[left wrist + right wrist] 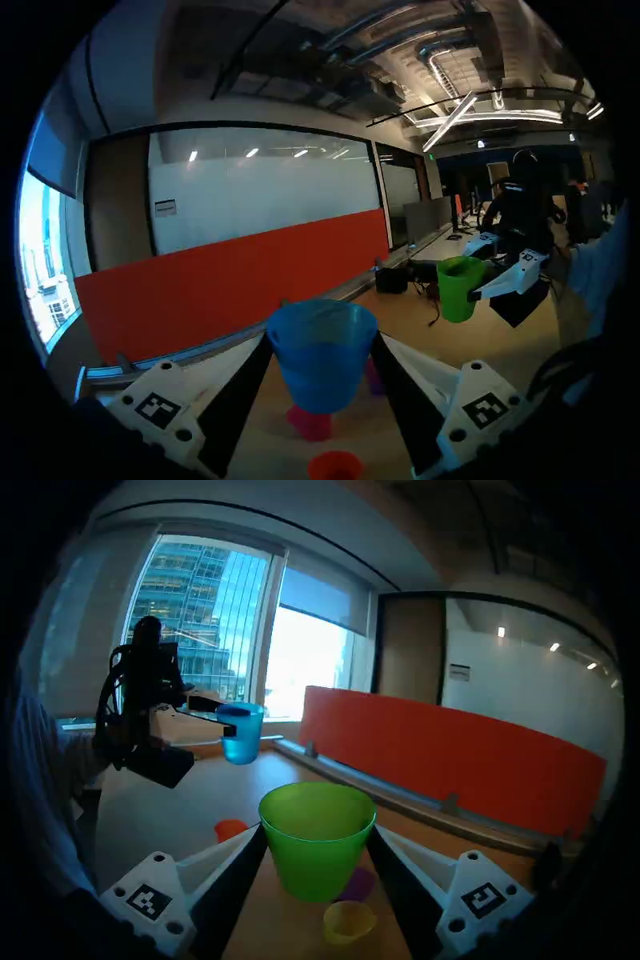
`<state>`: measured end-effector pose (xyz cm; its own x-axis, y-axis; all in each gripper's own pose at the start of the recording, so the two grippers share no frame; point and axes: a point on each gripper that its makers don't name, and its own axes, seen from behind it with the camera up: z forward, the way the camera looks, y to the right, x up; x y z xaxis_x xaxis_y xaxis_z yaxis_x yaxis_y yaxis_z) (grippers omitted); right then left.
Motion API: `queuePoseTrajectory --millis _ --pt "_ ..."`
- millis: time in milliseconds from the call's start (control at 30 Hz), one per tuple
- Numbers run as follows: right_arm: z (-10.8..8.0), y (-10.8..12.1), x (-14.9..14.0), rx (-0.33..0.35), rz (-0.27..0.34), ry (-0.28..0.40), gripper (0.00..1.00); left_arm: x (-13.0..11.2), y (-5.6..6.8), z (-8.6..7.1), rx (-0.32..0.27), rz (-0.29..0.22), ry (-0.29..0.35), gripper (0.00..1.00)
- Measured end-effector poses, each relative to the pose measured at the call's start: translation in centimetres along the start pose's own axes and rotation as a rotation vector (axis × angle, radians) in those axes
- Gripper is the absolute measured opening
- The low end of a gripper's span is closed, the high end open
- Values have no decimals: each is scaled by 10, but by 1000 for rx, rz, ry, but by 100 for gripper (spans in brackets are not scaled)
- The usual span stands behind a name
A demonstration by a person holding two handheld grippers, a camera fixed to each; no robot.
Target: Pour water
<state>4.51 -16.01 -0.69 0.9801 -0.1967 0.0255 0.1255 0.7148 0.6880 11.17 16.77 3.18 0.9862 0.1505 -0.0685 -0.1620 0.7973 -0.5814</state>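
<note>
In the left gripper view my left gripper is shut on a translucent blue cup, held upright above the table. Farther off at the right, the right gripper holds a green cup. In the right gripper view my right gripper is shut on the green cup, upright, its mouth showing. At the left of that view the left gripper carries the blue cup, held by a person's hand.
A wooden table lies below both grippers. On it stand small cups: pink, orange, purple, yellow, another orange. An orange partition borders the table's far side. Windows and a blue sleeve are at left.
</note>
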Motion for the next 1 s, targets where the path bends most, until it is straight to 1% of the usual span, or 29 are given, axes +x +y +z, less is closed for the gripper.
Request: queuePoseTrajectory --millis 200,367,667,800,1000 --pt "14 -9 -1 25 -1 8 89 12 -2 -10 32 66 10 86" --pt "26 -15 0 41 7 18 89 21 -3 -14 51 117 23 86" --pt "46 -27 -7 81 20 25 89 31 -5 -17 82 219 20 86" --pt "53 -31 -10 92 16 21 89 36 -7 -18 94 261 25 86" --pt "63 -39 -9 110 19 26 89 43 -9 -17 105 322 27 86"
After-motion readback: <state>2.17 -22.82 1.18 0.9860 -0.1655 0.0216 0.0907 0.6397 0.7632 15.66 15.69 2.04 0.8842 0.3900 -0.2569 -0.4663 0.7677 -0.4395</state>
